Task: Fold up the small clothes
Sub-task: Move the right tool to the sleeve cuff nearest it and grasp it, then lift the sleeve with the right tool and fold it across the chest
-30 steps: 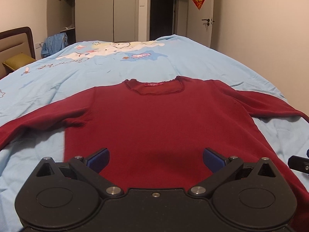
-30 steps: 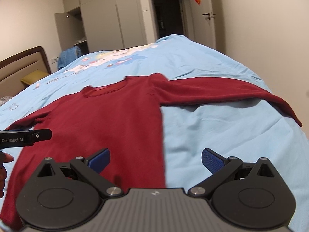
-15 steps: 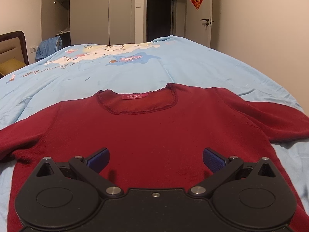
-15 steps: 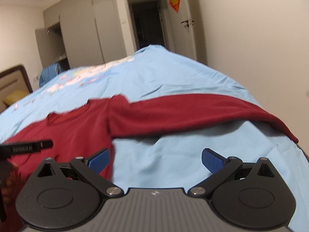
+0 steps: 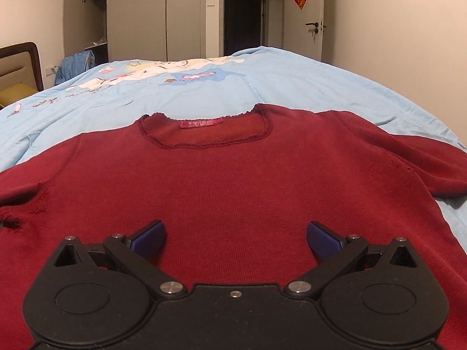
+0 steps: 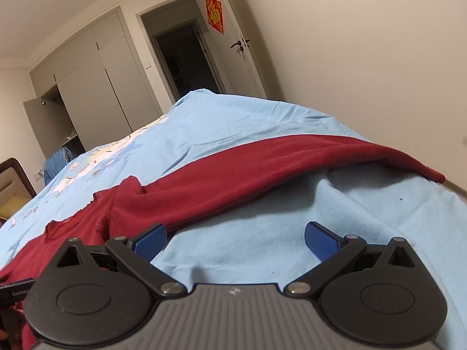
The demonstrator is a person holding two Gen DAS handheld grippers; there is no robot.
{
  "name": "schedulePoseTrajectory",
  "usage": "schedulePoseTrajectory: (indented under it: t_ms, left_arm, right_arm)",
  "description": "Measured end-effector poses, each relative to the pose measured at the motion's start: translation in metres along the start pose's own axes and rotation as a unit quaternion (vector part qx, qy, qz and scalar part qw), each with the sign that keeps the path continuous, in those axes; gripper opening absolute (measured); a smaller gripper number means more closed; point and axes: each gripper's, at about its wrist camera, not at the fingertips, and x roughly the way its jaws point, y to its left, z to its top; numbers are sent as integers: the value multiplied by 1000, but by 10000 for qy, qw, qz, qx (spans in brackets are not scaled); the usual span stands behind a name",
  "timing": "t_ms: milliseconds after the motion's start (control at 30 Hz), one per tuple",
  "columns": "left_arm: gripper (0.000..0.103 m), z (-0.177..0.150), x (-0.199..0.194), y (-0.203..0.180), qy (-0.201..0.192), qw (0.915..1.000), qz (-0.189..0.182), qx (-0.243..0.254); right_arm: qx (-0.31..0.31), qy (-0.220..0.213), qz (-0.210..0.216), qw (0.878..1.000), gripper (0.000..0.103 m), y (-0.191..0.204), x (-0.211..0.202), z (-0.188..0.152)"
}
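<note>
**Both tools spread over an unfolded red top**

Nearest the left wrist camera, the left tool hangs released, jaws wide apart, over the lower body of the red top, which lies flat and face up on the bed, neckline toward the far end. The right tool is also released and empty, above bare sheet just beside the armpit. Beyond it the right sleeve stretches toward the bed's right edge, its cuff draping over.

The overhanging cuff could slide off and drag the sleeve down if the fabric is tugged; a pinch taken too deep may also catch the sheet.

Compared with a second ago, the left tool is nearer the neckline, and the right has swung away from the body toward the sleeve.
</note>
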Motion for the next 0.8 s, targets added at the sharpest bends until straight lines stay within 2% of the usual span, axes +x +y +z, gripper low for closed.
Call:
schedulePoseTrajectory:
  t_ms: [167,433,633,800]
  left_arm:
    - [103,-2,0,0,-38,10000,-2,-1]
    - [103,-4,-1,1,-64,10000,-11,-2]
    - [103,-4,-1,1,-70,10000,-11,-2]
    - [103,-4,-1,1,-69,10000,-10,0]
  right_arm:
    - [221,18,89,9997,103,-4,4,8]
    - [1152,-172,-40,9932,103,-30,32,37]
    - [2193,-615,-212,9735,103,-67,44,36]
    - [2714,-1137,14,9557,103,-92,44,24]
